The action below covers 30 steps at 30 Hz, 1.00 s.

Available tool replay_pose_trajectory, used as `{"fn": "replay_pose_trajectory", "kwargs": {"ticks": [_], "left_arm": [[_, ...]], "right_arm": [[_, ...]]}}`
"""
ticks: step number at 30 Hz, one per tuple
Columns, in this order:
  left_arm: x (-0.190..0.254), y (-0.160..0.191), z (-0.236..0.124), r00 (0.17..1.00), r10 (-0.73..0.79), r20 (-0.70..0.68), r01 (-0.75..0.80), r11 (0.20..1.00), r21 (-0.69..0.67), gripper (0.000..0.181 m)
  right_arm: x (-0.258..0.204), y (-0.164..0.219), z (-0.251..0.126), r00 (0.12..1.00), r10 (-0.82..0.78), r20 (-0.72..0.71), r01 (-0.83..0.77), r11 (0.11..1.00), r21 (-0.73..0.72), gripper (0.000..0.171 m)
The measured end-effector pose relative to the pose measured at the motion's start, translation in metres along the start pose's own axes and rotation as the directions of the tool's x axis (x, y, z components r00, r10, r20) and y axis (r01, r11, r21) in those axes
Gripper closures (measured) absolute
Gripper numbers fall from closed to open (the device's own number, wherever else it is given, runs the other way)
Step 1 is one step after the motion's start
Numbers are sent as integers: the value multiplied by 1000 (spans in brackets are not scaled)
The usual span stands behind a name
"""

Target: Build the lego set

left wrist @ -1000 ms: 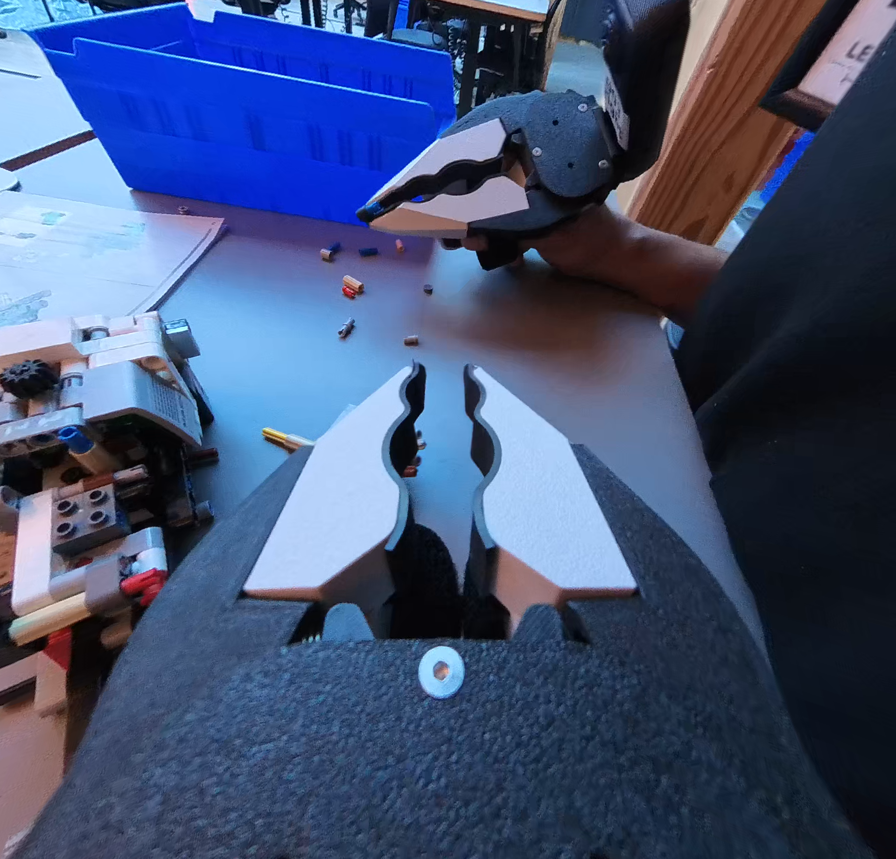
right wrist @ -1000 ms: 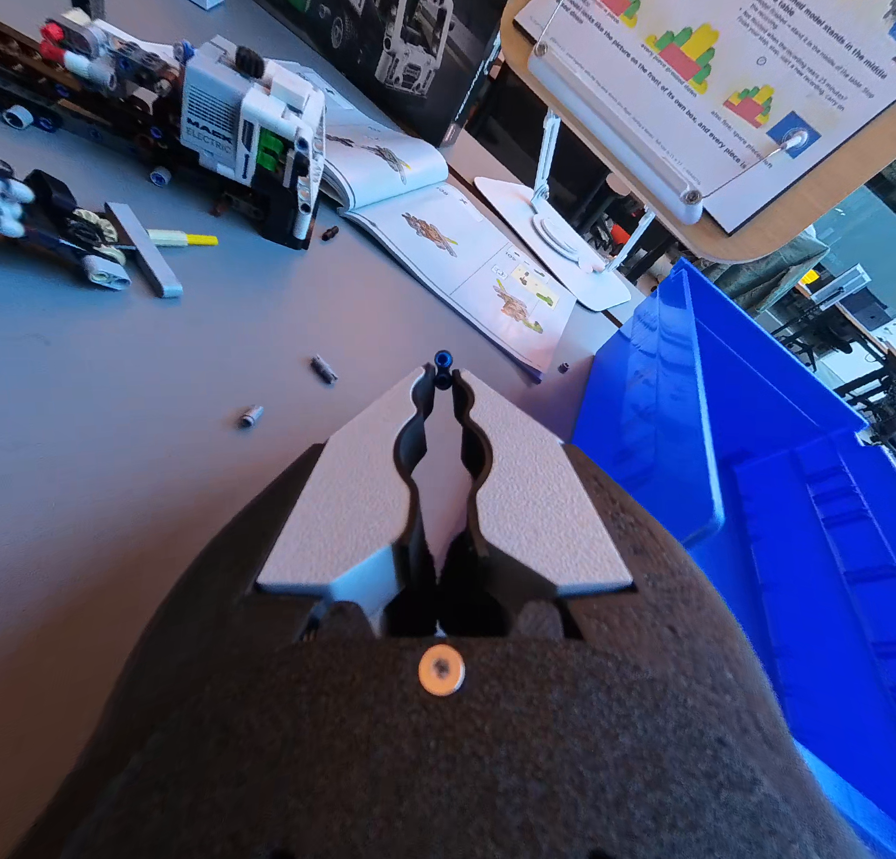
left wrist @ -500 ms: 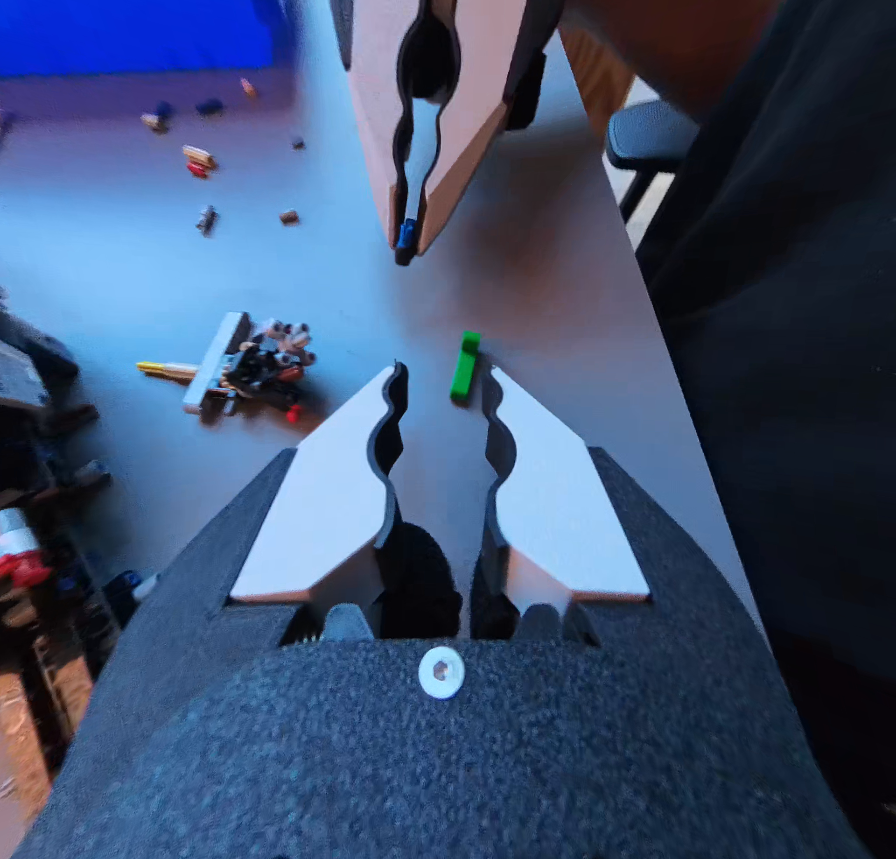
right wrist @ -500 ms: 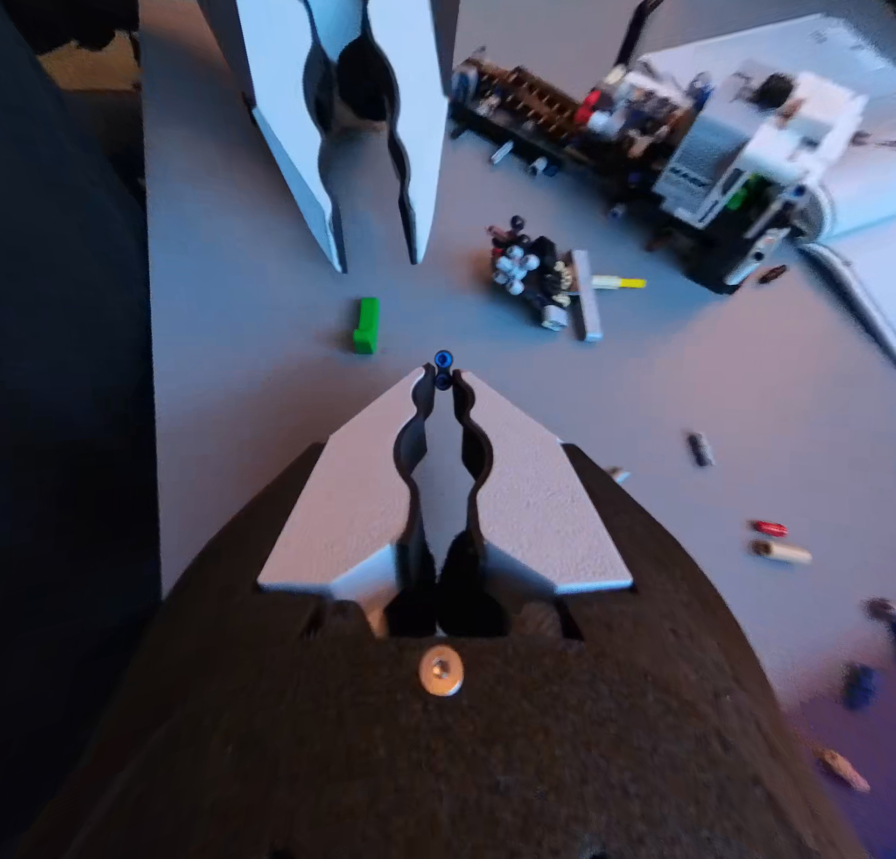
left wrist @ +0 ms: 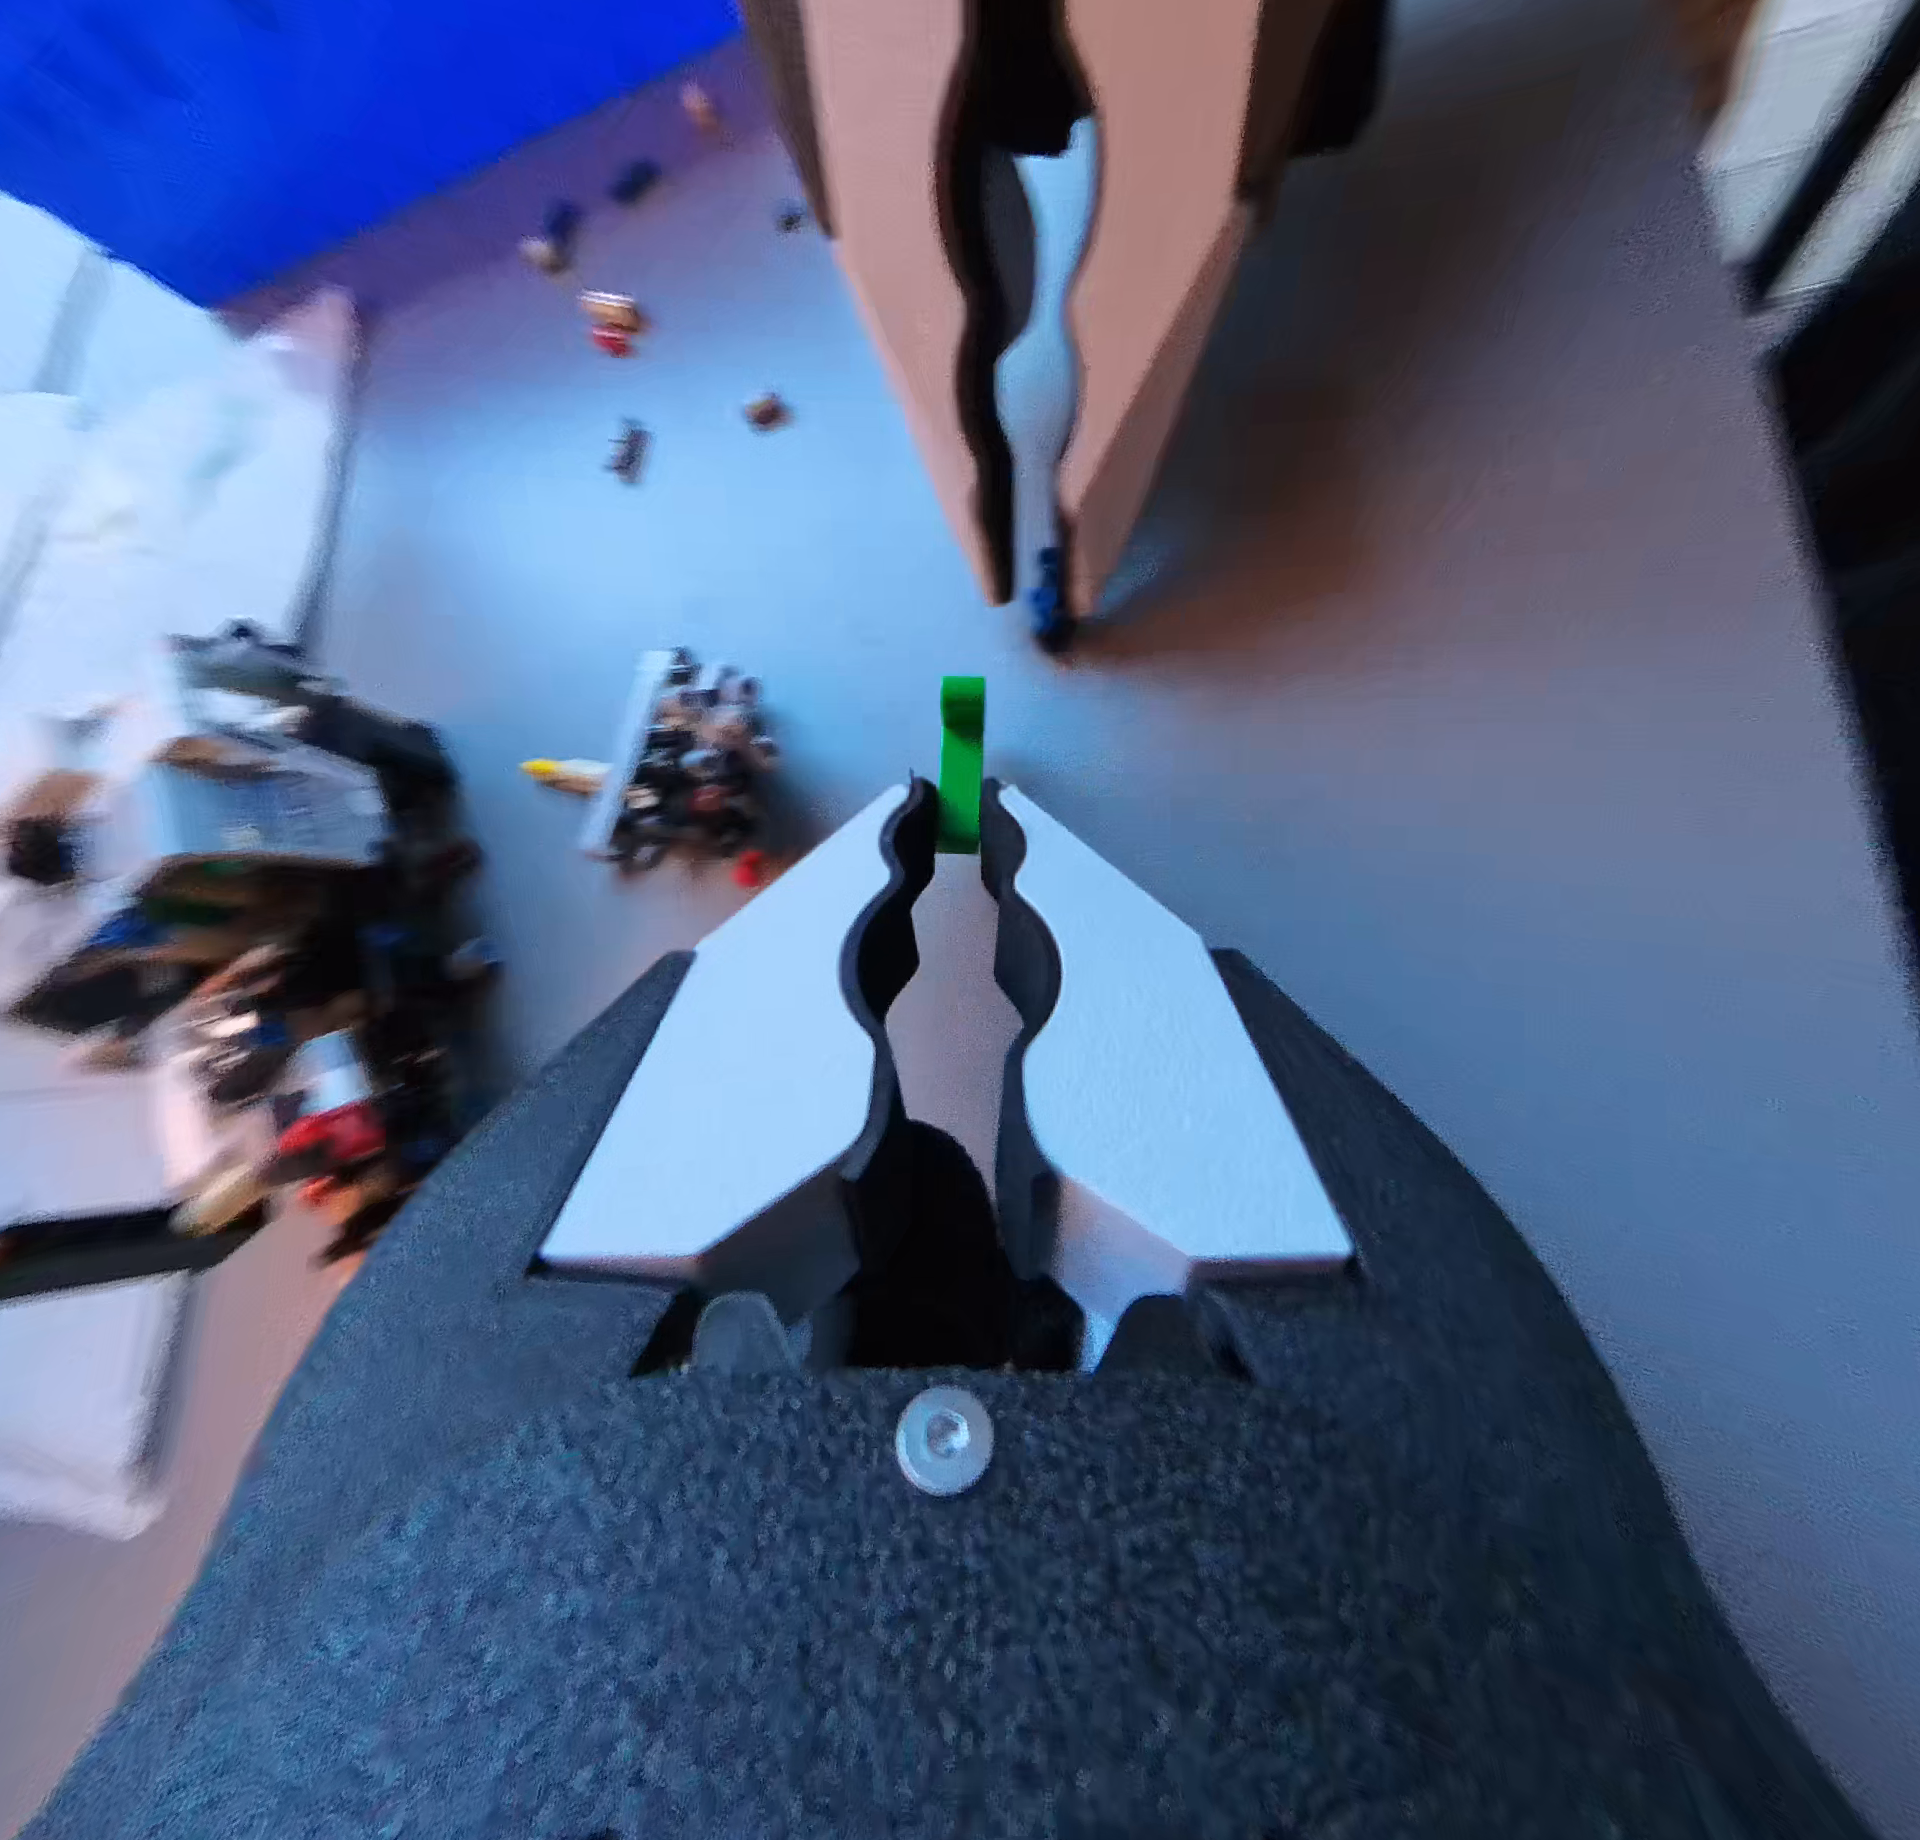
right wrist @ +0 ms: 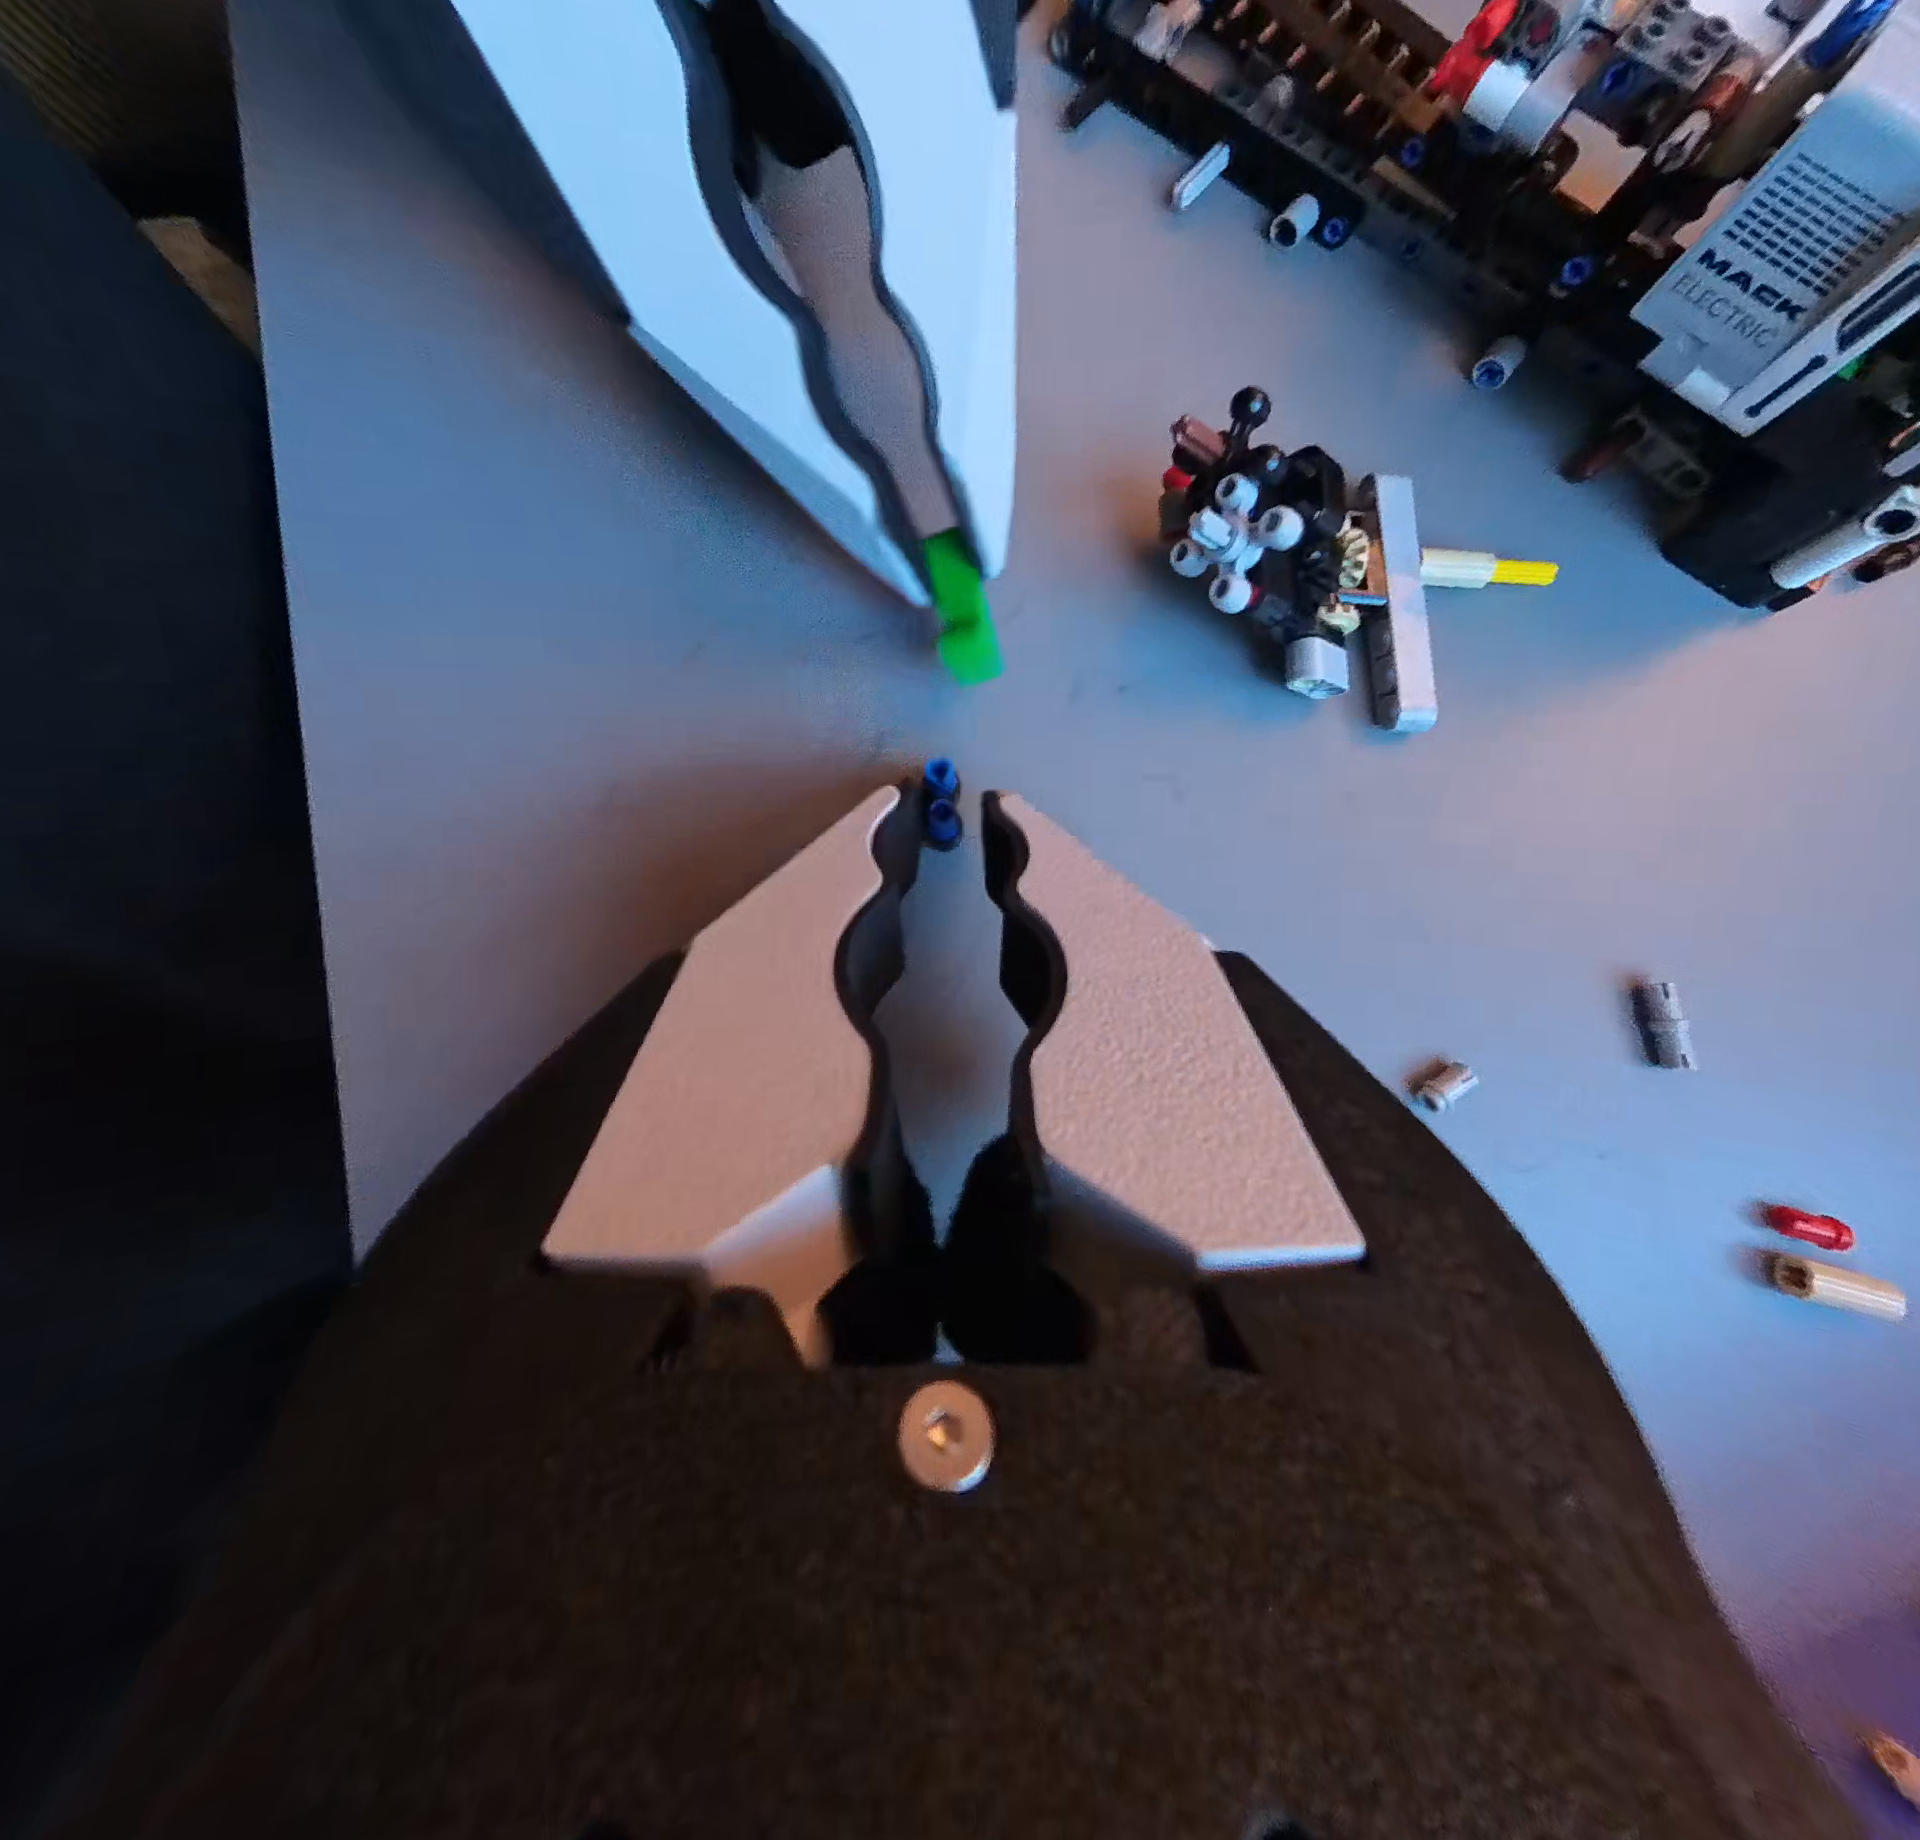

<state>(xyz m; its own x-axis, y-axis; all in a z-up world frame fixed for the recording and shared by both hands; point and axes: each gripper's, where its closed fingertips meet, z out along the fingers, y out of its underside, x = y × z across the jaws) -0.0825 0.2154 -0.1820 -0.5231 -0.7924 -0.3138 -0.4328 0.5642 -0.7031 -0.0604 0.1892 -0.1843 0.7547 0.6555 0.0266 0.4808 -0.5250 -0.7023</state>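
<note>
L tool (left wrist: pixel 951 793) clamped on 1 green piece (left wrist: pixel 958 764), tip at desk (right wrist: pixel 623 751). R tool (right wrist: pixel 940 803) jaws slightly apart, 1 blue pin (right wrist: pixel 941 805) against its left finger. 1 small black sub-assembly (right wrist: pixel 1273 564) nearby.

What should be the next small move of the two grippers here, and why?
Probably the left gripper should lift the small green plastic piece. Its fingers already grip one end of it, while the other end is near the grey table. The right gripper has the tiny blue pin beside its left finger, close by.
</note>
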Motion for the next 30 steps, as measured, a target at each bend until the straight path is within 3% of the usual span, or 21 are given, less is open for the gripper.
{"fn": "replay_pose_trajectory", "kwargs": {"ticks": [1,4,8,11,14,21,24,27,30], "left_arm": [[-9,0,-3,996,31,79,-31,1000,-7,175],[-31,-3,-14,940,165,300,-157,986,-50,175],[-49,-16,-29,782,327,531,-314,942,-118,176],[-52,-26,-33,688,403,603,-398,905,-151,176],[-51,-34,-33,660,421,622,-429,891,-148,176],[-54,-40,-32,662,394,638,-397,906,-147,176],[-54,-43,-31,676,357,644,-369,921,-124,176],[-52,-46,-32,745,227,628,-282,959,-12,175],[-53,-45,-35,847,-40,531,-62,983,173,151]], "right_arm": [[0,-4,-2,1000,14,4,-14,999,31,157],[7,-22,-14,998,55,-12,-53,986,157,151],[16,-53,-29,981,195,14,-187,916,356,150],[27,-65,-29,937,342,72,-336,827,451,145],[32,-73,-32,932,357,56,-332,785,523,141],[39,-72,-27,939,312,-146,-203,843,497,161],[43,-71,-28,926,347,-149,-225,825,519,164],[44,-73,-31,923,345,-172,-200,810,551,165],[49,-72,-39,914,311,-260,-115,814,569,165]]}}
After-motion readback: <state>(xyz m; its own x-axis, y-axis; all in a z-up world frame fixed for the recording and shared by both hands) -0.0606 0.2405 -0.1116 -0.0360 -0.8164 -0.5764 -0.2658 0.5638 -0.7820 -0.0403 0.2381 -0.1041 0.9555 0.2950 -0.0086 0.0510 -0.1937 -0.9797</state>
